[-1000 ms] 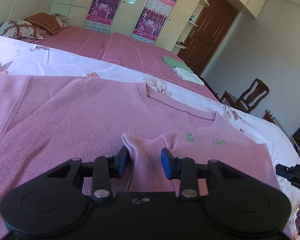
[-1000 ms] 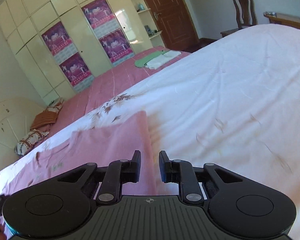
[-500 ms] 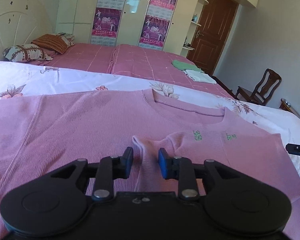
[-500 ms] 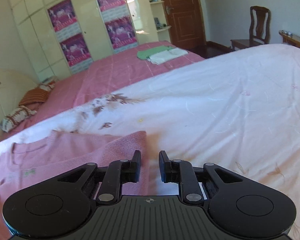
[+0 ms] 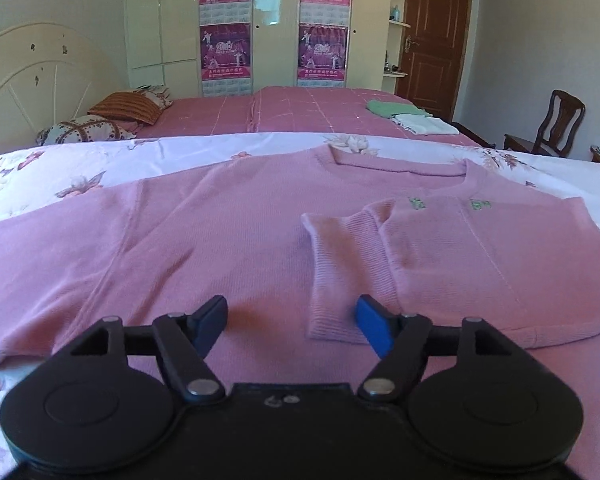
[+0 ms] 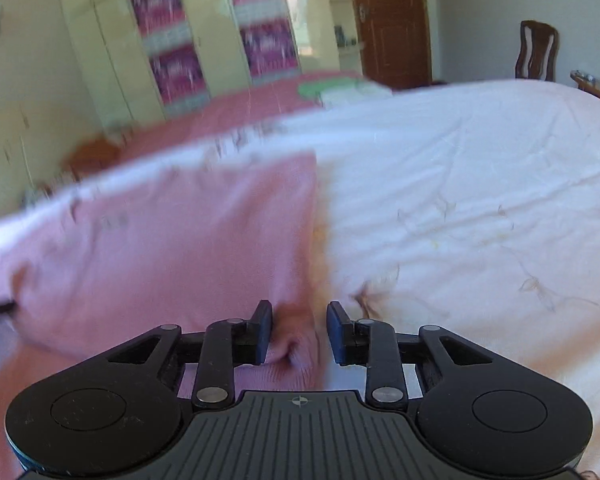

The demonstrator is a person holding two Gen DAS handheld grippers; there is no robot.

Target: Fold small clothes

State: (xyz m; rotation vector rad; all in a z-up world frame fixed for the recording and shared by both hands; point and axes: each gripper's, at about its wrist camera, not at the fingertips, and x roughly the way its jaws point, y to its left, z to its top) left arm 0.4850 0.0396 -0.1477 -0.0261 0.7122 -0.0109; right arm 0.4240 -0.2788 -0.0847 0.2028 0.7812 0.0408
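Black left tongs (image 5: 292, 326) with blue pads, silver screws; right tongs (image 6: 298, 334) alike.

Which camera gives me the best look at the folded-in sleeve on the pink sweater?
The left wrist view: it is sharp, and the sleeve lies flat across the pink sweater, whole from cuff to fold. The right wrist view is blurred and shows only the sweater's edge, not the sleeve.
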